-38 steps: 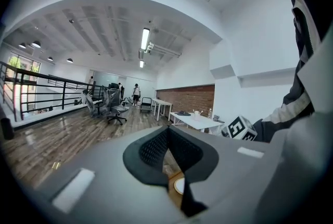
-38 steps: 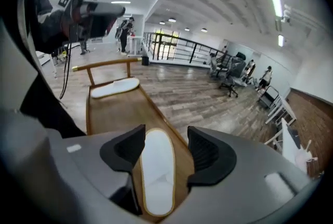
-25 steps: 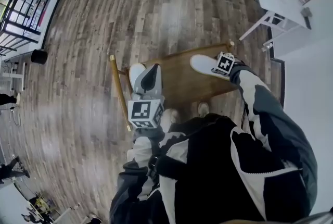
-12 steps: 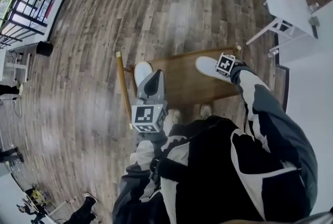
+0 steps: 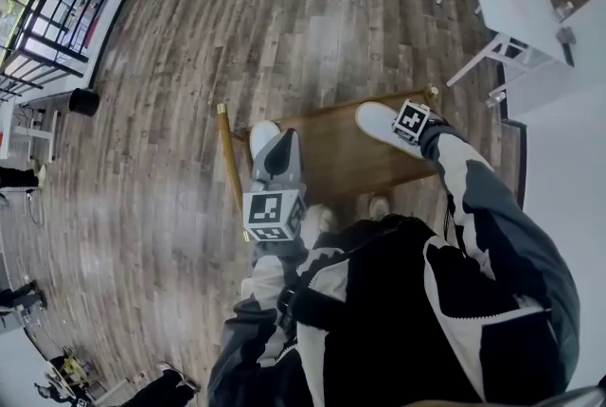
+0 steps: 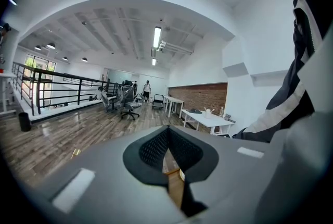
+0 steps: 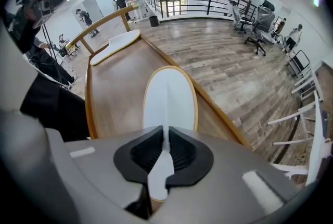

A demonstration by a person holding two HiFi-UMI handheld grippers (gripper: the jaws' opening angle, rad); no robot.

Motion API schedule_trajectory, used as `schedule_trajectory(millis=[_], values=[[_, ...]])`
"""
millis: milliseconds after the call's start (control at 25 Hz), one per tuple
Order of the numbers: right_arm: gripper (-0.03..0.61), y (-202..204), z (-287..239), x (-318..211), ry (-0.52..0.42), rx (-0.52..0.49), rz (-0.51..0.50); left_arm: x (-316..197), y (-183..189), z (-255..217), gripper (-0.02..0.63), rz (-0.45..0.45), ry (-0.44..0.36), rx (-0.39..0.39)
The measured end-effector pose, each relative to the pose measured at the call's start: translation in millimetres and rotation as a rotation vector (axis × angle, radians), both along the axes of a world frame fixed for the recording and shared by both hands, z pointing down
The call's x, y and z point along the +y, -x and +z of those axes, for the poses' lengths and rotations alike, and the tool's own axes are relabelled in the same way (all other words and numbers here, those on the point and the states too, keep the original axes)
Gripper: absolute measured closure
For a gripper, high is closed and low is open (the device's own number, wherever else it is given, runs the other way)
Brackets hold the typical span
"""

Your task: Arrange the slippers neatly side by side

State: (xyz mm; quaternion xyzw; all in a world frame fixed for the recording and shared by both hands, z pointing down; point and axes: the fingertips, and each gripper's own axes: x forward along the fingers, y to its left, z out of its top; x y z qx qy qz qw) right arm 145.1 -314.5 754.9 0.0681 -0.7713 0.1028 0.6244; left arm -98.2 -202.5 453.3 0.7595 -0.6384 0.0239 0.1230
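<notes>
The right gripper point(image 7: 165, 134) has just been closing its jaws, and they are clamped on the near edge of a white slipper point(image 7: 169, 95). This slipper lies on the wooden table point(image 7: 112, 98) and reaches from between the fingers up to the middle of the right gripper view. The other slipper point(image 7: 115, 45) lies well apart at the upper left, and the left gripper point(image 6: 167, 132) has its jaws together with nothing between them.

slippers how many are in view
2. One flat white slipper at the brown wooden table's right end, pinched by the right hand-held gripper; the other slipper at its left end.
</notes>
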Motion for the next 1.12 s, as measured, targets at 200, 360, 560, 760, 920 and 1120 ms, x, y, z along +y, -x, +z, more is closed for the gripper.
schedule_trajectory(millis=[200, 360, 560, 760, 920, 1120], values=[[0.551, 14.2, -19.6, 7.1, -0.009, -0.064, 0.061, 2.9, 3.6, -1.3, 0.600, 0.012, -0.018, 0.006], [0.551, 34.2, -35.9, 17.9, 0.008, -0.148, 0.139, 6.5, 9.0, -3.9, 0.600, 0.012, -0.024, 0.016], [0.551, 60.5, -51.1, 35.3, 0.029, -0.235, 0.248, 17.1, 22.2, -3.2, 0.600, 0.008, -0.027, 0.018], [0.551, 95.2, -65.7, 48.8, 0.092, -0.316, 0.342, 27.6, 44.0, -5.2, 0.600, -0.026, -0.030, 0.024], [0.551, 127.6, -73.4, 60.0, 0.108, -0.349, 0.377, 39.8, 60.1, -6.4, 0.600, -0.042, -0.028, 0.026], [0.551, 164.0, -69.3, 78.5, 0.156, -0.378, 0.465, 57.5, 74.6, -5.5, 0.600, -0.043, -0.022, 0.021]])
